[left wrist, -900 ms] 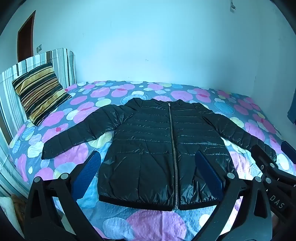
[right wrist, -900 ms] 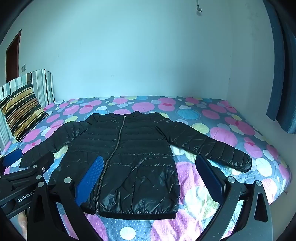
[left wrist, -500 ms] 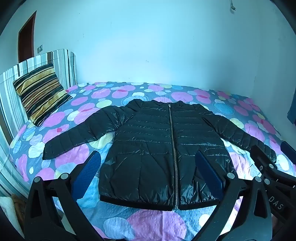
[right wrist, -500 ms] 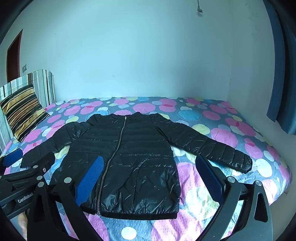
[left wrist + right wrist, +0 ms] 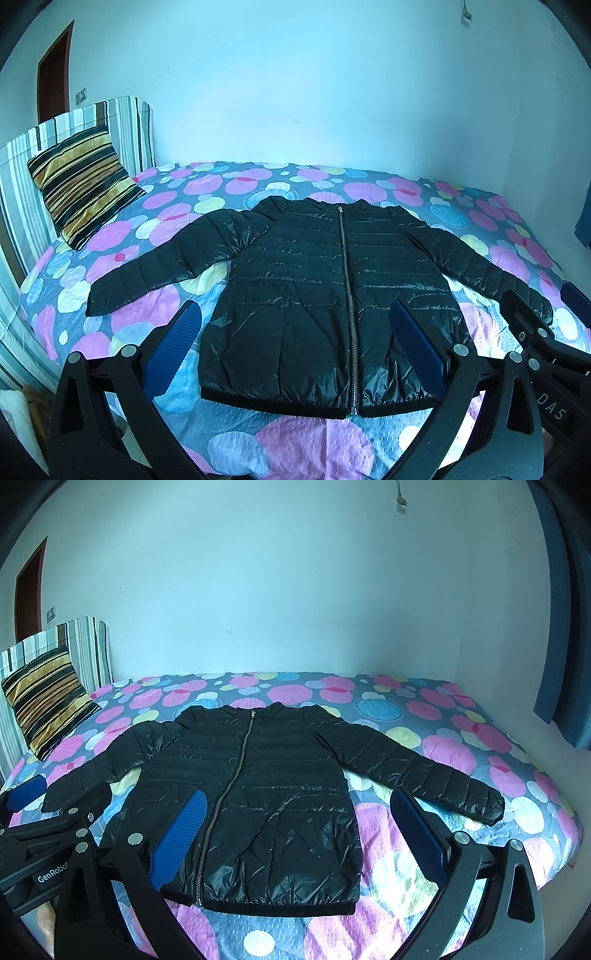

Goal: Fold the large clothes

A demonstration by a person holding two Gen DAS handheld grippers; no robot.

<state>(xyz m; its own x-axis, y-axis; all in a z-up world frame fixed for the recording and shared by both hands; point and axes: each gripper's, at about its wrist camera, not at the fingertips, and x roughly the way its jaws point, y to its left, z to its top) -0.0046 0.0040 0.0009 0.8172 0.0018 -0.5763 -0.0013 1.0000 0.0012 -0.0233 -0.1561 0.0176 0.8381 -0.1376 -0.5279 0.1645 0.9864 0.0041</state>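
A shiny black puffer jacket lies flat on the bed, zipped up, collar toward the far wall and both sleeves spread out to the sides. My left gripper hovers open in front of the jacket's hem, with nothing between its blue pads. My right gripper is also open, held above the hem's right half. Each gripper shows at the edge of the other's view: the right gripper at the right, the left gripper at the left.
The bed carries a sheet with pink, blue and yellow circles. A striped cushion leans on the striped headboard at the left. Walls close the far and right sides. A blue curtain hangs at the right.
Both views have shifted slightly; the jacket sits a little higher and to the right in the left wrist view. The jacket itself has not moved and both grippers stay open.
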